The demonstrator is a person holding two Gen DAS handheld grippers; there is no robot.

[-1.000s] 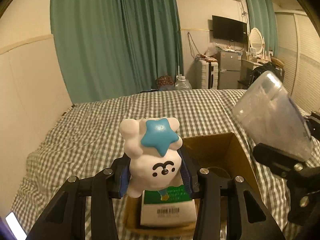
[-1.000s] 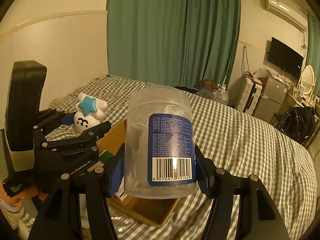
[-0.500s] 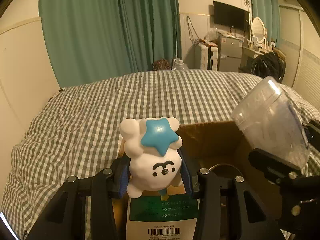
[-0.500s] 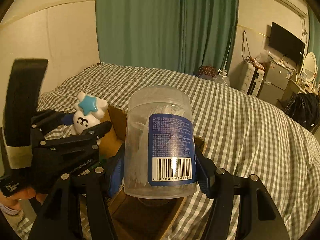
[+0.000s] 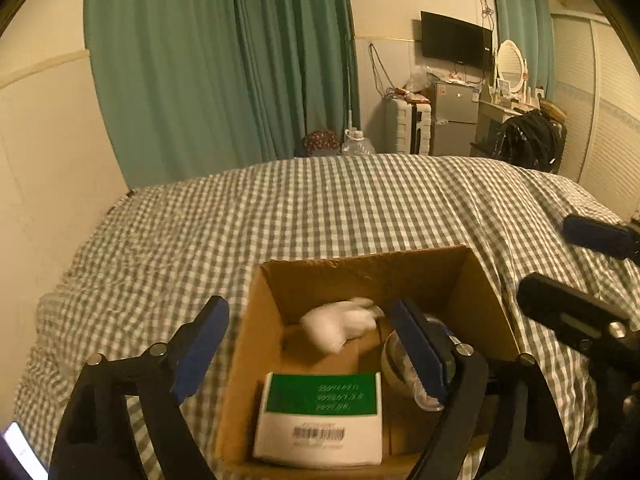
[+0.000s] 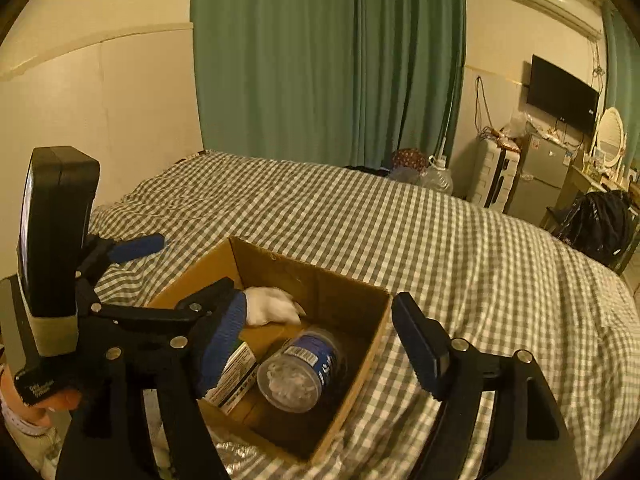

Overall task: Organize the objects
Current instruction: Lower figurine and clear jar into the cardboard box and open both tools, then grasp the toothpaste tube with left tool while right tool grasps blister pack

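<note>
An open cardboard box (image 5: 360, 258) (image 6: 360, 364) sits on the checked bed cover. Inside it lie a white plush toy (image 5: 340, 324) (image 6: 272, 306), blurred, at the far end, a green and white packet (image 5: 320, 412) at the near end, and a clear plastic jar (image 6: 300, 368) with a blue label on its side. My left gripper (image 5: 310, 344) hangs open over the box with nothing between its fingers. My right gripper (image 6: 320, 344) is also open and empty above the jar. In the left wrist view one blue pad partly hides the jar (image 5: 400, 356).
The checked bed cover (image 6: 400, 232) stretches all around the box. Green curtains (image 5: 220, 60) hang behind the bed. A suitcase (image 5: 408, 124), a small fridge (image 5: 456, 116), a wall television (image 5: 456, 40) and a black bag (image 5: 528, 140) stand at the far right. A hand (image 6: 32, 408) holds the left gripper.
Both grippers have opened. The plush toy left my left gripper and the jar left my right gripper; both now lie inside the box.
</note>
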